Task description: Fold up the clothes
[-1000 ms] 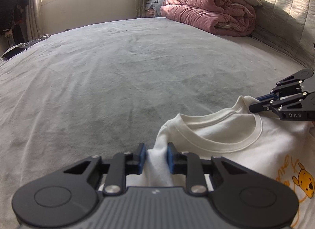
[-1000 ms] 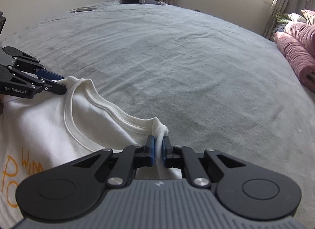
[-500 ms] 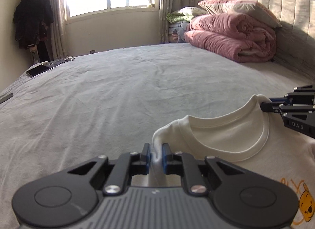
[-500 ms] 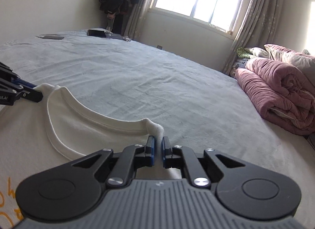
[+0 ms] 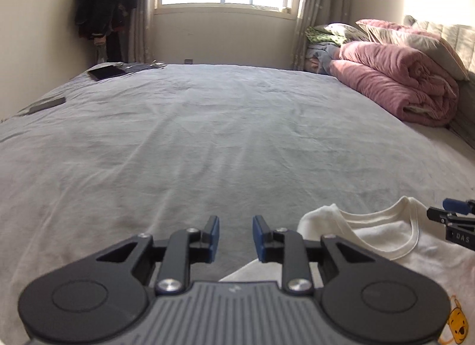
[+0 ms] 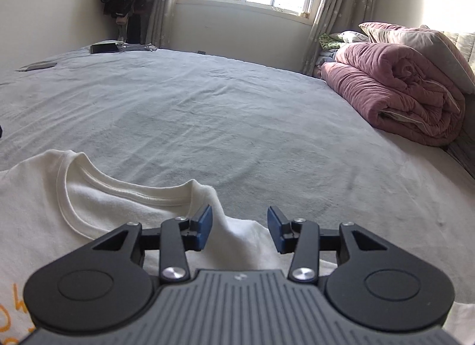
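Fabric fills the lower corners of both wrist views: a cream T-shirt [image 6: 89, 205] lies flat on the grey bedspread [image 6: 237, 113], collar toward the window, its ribbed neckline fully visible from the right wrist camera. Most of its body is cut off by the frame edges and hidden under the tool housings, so how far it is folded cannot be told. Orange lettering [image 6: 7, 315] at the bottom left of the right view is only partly visible and unreadable; in the left view a small yellow bear print [image 5: 458, 322] peeks out at the lower right edge. The left gripper [image 5: 236, 238] has its blue-padded jaws spread apart with nothing between them, hovering above bare bedspread just beside the shirt's shoulder. The right gripper [image 6: 240, 227] is likewise spread wide, with the shirt's shoulder lying below the gap, gripped by neither pad; whether the pads touch the cloth cannot be told. From the left camera only the tip of the right tool shows at the right edge. A rolled pink quilt [image 6: 394, 90] sits far off by the headboard, a dark tablet-like slab [image 5: 107, 72] lies near the far corner, and dark clothing [image 5: 104, 1] hangs there, its details lost in shadow.
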{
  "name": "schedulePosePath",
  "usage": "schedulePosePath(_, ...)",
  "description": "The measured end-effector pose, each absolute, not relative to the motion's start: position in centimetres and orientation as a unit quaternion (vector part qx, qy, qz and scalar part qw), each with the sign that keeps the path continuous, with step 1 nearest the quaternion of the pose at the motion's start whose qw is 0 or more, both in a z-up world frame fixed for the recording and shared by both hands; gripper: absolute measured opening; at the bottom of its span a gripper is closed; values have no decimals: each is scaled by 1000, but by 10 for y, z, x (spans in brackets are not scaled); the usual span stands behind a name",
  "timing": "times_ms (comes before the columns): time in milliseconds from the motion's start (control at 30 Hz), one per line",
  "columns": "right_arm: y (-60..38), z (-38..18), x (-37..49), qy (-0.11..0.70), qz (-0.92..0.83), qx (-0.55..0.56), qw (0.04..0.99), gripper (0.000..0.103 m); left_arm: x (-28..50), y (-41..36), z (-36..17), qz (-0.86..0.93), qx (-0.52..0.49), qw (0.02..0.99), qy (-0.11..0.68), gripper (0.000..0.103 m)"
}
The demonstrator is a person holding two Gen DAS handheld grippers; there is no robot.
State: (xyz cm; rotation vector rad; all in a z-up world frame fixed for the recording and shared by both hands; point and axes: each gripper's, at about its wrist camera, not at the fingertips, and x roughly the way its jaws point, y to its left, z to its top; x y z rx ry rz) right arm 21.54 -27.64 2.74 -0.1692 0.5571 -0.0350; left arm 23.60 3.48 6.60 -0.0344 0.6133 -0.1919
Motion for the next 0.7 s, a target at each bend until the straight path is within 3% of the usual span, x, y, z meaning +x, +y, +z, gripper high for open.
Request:
schedulePosePath(300, -225, 27, 170, 302, 38, -62, 951, 45, 161, 164, 84, 37, -164, 937, 308, 27)
schedulePosePath(433, -181, 28, 165, 306, 75, -68, 947, 45, 122, 227, 82, 147, -207, 925, 284, 35)
schedulePosePath(567, -136, 28, 164, 309, 112, -80, 941, 45, 107, 276, 66, 192, -261, 902, 286, 36)
schedulePosePath(700, -90, 28, 162, 312, 148, -93, 934, 45, 104, 307, 54, 185, -324, 885, 278, 54)
